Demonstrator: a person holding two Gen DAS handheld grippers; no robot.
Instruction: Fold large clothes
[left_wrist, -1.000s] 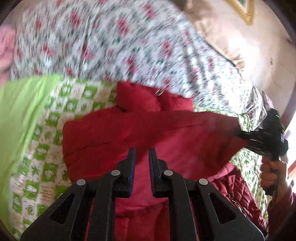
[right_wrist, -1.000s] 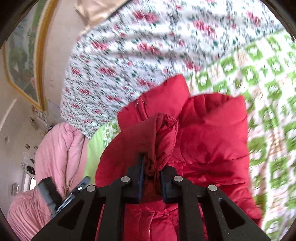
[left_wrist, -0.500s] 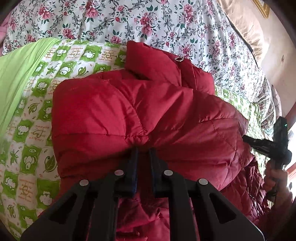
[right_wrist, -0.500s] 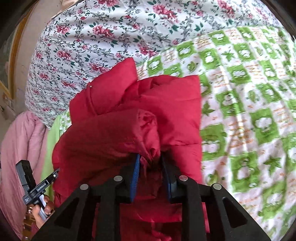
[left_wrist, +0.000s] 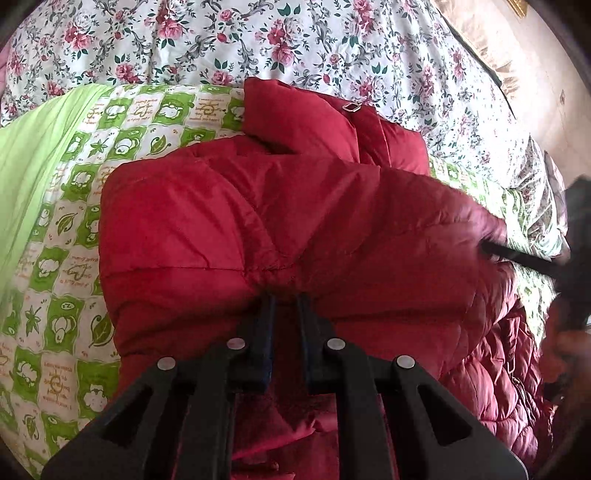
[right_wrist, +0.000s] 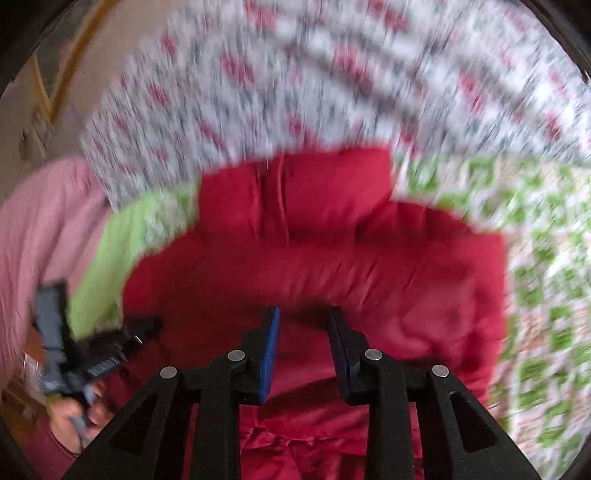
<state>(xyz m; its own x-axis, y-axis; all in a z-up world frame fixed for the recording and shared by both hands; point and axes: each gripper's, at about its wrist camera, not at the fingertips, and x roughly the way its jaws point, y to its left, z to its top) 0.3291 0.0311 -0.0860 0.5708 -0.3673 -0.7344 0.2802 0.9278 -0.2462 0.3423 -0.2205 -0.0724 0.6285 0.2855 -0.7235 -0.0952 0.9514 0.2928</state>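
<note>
A red puffer jacket (left_wrist: 280, 221) lies folded on a green-and-white checked blanket (left_wrist: 74, 229), its collar pointing away. My left gripper (left_wrist: 284, 299) is shut on a pinch of the jacket's folded edge. In the blurred right wrist view the same jacket (right_wrist: 332, 266) fills the middle. My right gripper (right_wrist: 303, 314) is open with its jaws apart just above the fold, holding nothing. The right gripper also shows at the right edge of the left wrist view (left_wrist: 524, 254), touching the jacket's side.
A floral sheet (left_wrist: 295, 44) covers the bed beyond the jacket. A plain green cloth (left_wrist: 33, 147) lies at the left. A pink quilt (right_wrist: 40, 236) is at the left of the right wrist view. A wall rises behind the bed.
My right gripper has opened and let go of the jacket fold, and it is moving fast. The jacket's upper half now lies folded over. My left gripper keeps its hold.
</note>
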